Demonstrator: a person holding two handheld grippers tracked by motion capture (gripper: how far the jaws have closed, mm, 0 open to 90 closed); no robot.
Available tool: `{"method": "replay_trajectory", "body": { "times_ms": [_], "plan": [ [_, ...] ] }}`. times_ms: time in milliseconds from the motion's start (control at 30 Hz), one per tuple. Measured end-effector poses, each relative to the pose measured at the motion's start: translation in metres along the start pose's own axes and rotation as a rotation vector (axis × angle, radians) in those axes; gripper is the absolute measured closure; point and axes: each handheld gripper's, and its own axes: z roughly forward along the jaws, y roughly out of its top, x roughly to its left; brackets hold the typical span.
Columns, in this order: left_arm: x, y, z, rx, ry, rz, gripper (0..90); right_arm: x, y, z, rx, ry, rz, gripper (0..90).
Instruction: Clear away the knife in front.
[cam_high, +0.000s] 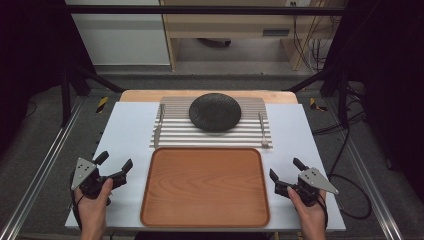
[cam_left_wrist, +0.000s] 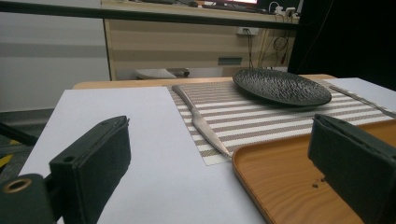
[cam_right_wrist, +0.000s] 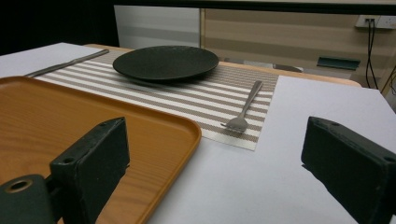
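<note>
Left claw (cam_high: 116, 169) and right claw (cam_high: 284, 176), both with jaws apart and empty, rest on the white desk (cam_high: 127, 130) flanking a rectangular orange wooden tray (cam_high: 205, 185).

Nothing readable here, honestly. No brand, label, number or sign is legible on anything in the high view or in either gripper view. The closest thing to a sign is a pair of yellow-and-black hazard stripe markers (cam_high: 102, 103) on the floor beside the table's far corners, but those carry no lettering.
</note>
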Motion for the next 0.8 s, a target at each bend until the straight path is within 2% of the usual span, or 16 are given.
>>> {"method": "replay_trajectory", "body": {
  "times_ms": [133, 333, 433, 567, 800],
  "plan": [
    [-0.001, 0.000, 0.000, 0.012, -0.017, -0.004, 5.9, 0.001, 0.000, 0.000, 0.009, 0.011, 0.004, 6.3],
    [-0.004, -0.001, 0.002, 0.028, -0.003, 0.019, 7.0, 0.000, 0.001, -0.001, 0.016, -0.007, 0.012, 6.1],
    [-0.003, -0.001, 0.002, 0.035, 0.037, 0.036, 6.3, 0.000, 0.001, -0.001, 0.024, -0.022, 0.014, 5.9],
    [-0.004, -0.003, 0.004, 0.056, 0.028, 0.031, 6.3, 0.007, 0.001, 0.003, 0.076, -0.054, -0.022, 6.6],
    [-0.008, -0.004, 0.003, 0.079, 0.051, 0.085, 6.2, 0.014, 0.003, 0.002, 0.094, -0.059, -0.047, 6.5]
  ]
}}
